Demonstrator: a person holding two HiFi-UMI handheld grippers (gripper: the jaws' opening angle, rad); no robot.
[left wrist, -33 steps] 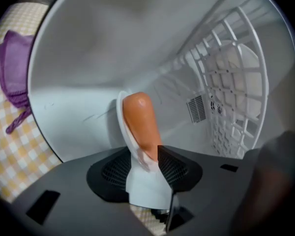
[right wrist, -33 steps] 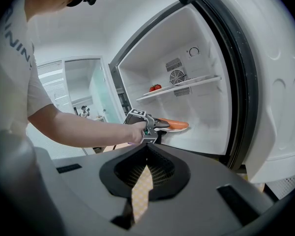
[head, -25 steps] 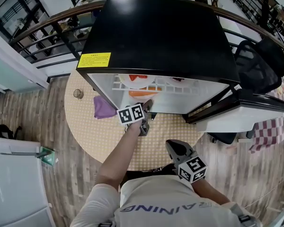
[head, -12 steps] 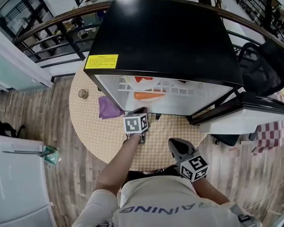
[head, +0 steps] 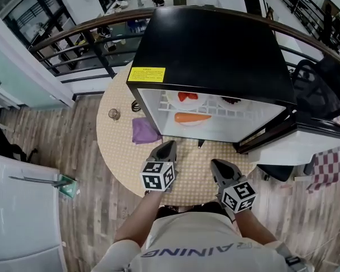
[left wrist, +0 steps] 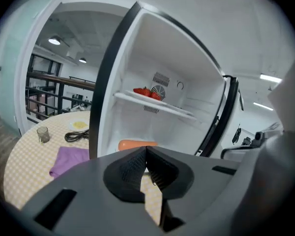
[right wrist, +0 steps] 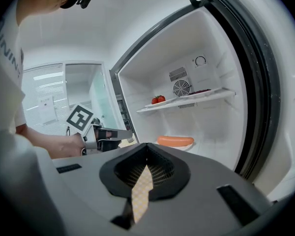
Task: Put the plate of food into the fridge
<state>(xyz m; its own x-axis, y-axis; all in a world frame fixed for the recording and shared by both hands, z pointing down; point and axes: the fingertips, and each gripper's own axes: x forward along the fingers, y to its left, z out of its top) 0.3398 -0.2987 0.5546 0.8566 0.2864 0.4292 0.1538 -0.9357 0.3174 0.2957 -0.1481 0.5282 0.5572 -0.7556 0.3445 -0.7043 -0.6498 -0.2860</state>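
The fridge (head: 215, 44) stands open on the round table. On its floor lies a white plate with an orange sausage-like food (head: 191, 118) (left wrist: 136, 144) (right wrist: 175, 141). Red food (head: 187, 96) (left wrist: 147, 92) (right wrist: 158, 100) rests on the wire shelf above. My left gripper (head: 169, 145) (left wrist: 146, 149) hovers over the table in front of the opening, apart from the plate, shut with nothing in it. My right gripper (head: 215, 164) (right wrist: 146, 145) is beside it to the right, also shut and holding nothing.
A purple cloth (head: 144, 131) (left wrist: 69, 160), a small glass (head: 114, 114) and a black cable (head: 136, 105) lie on the table (head: 119, 152) left of the fridge. The fridge door (head: 294, 130) hangs open to the right. A black chair (head: 323, 89) is behind it.
My left gripper has drawn back from the fridge opening toward the person, leaving the plate inside. The right gripper has hardly moved.
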